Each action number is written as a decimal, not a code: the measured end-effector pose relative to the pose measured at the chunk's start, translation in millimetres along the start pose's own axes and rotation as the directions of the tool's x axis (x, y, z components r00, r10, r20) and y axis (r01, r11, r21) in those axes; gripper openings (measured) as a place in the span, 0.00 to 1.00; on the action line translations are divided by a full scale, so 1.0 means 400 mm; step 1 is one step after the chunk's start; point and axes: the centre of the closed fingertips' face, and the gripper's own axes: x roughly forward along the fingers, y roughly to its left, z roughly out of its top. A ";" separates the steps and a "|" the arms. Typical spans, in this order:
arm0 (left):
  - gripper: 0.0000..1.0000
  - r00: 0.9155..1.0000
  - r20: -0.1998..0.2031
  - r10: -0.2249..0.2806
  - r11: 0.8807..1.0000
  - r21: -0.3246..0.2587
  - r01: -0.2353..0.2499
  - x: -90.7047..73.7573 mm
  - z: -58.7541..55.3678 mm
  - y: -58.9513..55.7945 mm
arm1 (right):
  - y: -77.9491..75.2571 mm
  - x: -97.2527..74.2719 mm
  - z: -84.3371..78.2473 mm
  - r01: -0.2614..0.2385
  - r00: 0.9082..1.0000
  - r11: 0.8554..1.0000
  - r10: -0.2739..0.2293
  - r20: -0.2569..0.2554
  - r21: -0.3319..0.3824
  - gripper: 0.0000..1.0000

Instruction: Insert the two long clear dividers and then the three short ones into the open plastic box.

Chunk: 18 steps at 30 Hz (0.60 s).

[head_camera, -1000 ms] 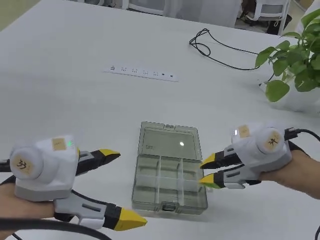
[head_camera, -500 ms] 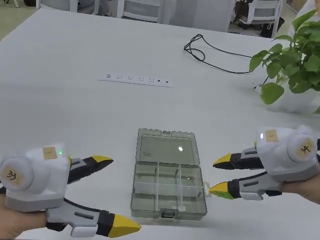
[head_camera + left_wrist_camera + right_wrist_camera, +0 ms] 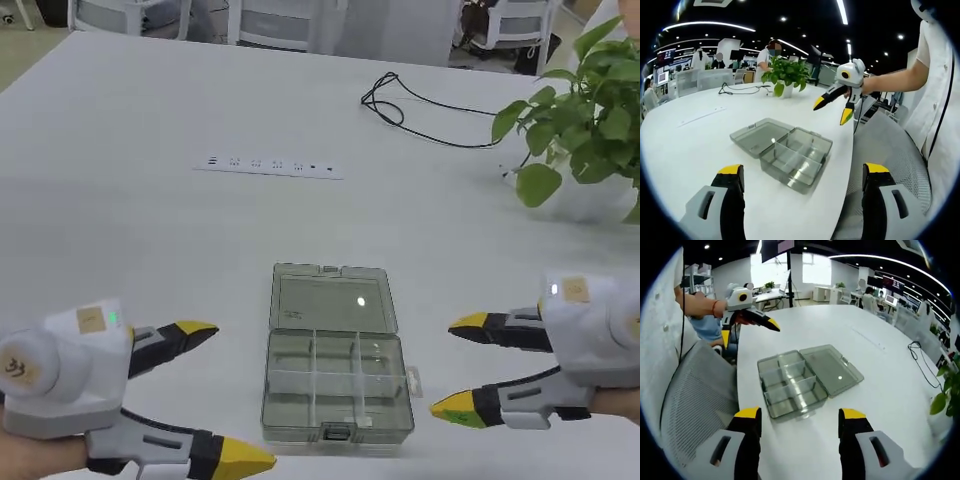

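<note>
The clear grey plastic box (image 3: 336, 390) lies open on the white table, its lid (image 3: 333, 298) flat behind it. Clear dividers (image 3: 336, 369) stand inside and split it into several cells. The box also shows in the left gripper view (image 3: 796, 157) and the right gripper view (image 3: 790, 385). My left gripper (image 3: 212, 394) hovers open to the left of the box, holding nothing. My right gripper (image 3: 467, 366) hovers open to the right of the box, also holding nothing. Each gripper appears in the other's view: the right gripper (image 3: 832, 110) and the left gripper (image 3: 749, 328).
A white power strip (image 3: 268, 165) lies further back on the table. A black cable (image 3: 430, 110) loops at the far right, beside a green potted plant (image 3: 580, 110). A mesh office chair (image 3: 690, 405) stands at the near table edge. Other people sit at distant desks.
Both grippers have drawn apart, away from the box: the right one to the right, the left one slightly down and left. The head camera has tilted a little.
</note>
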 end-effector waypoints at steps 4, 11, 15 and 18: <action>1.00 1.000 -0.012 -0.001 1.000 0.002 0.001 0.001 -0.009 -0.003 | 0.000 -0.006 -0.009 0.009 1.000 1.000 -0.009 0.016 0.030 0.69; 1.00 1.000 -0.027 -0.001 1.000 0.005 0.001 0.004 -0.019 -0.003 | 0.000 -0.007 -0.029 0.020 1.000 0.998 -0.021 0.020 0.058 0.75; 1.00 0.999 -0.034 -0.002 1.000 0.008 0.003 0.005 -0.025 -0.004 | 0.003 -0.005 -0.039 0.022 1.000 0.998 -0.023 0.020 0.065 0.77; 1.00 0.999 -0.047 -0.001 1.000 0.017 0.001 0.006 -0.032 -0.001 | 0.007 -0.004 -0.046 0.020 1.000 0.998 -0.021 0.009 0.062 0.78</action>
